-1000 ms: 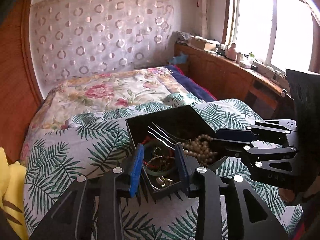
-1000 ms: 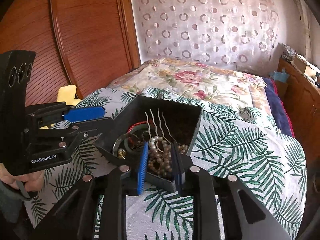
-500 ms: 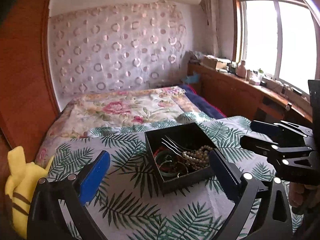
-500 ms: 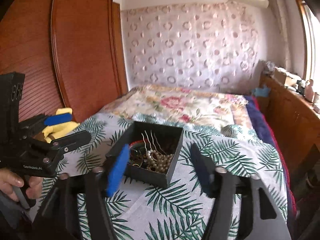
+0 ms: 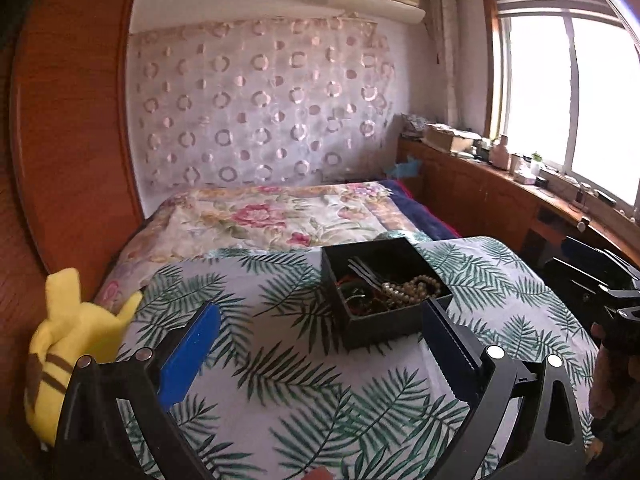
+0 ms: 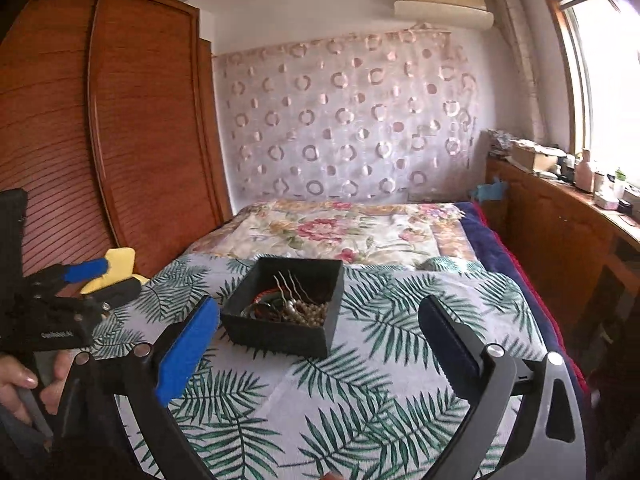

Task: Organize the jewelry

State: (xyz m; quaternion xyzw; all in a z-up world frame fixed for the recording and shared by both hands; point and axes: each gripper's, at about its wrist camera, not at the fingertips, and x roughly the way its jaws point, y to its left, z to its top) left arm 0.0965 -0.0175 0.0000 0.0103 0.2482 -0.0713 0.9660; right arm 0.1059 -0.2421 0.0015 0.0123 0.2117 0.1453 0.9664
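Fingers (image 5: 188, 356) of left gripper (image 5: 320, 344) spread wide, empty. Right gripper (image 6: 320, 340) likewise wide. Black jewelry box (image 6: 280, 332) sits frame centre on leaf-print bedspread (image 6: 380, 380).

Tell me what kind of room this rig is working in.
A home bedroom, most likely. A bed with a floral quilt fills the room, a tall wooden wardrobe stands beside it, and an air conditioner hangs above a curtained wall. The black jewelry box sits on the bed's palm-leaf cover.

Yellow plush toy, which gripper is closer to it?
Left. The left gripper hangs open right of the yellow plush toy; the right gripper is open farther right, past the black box.
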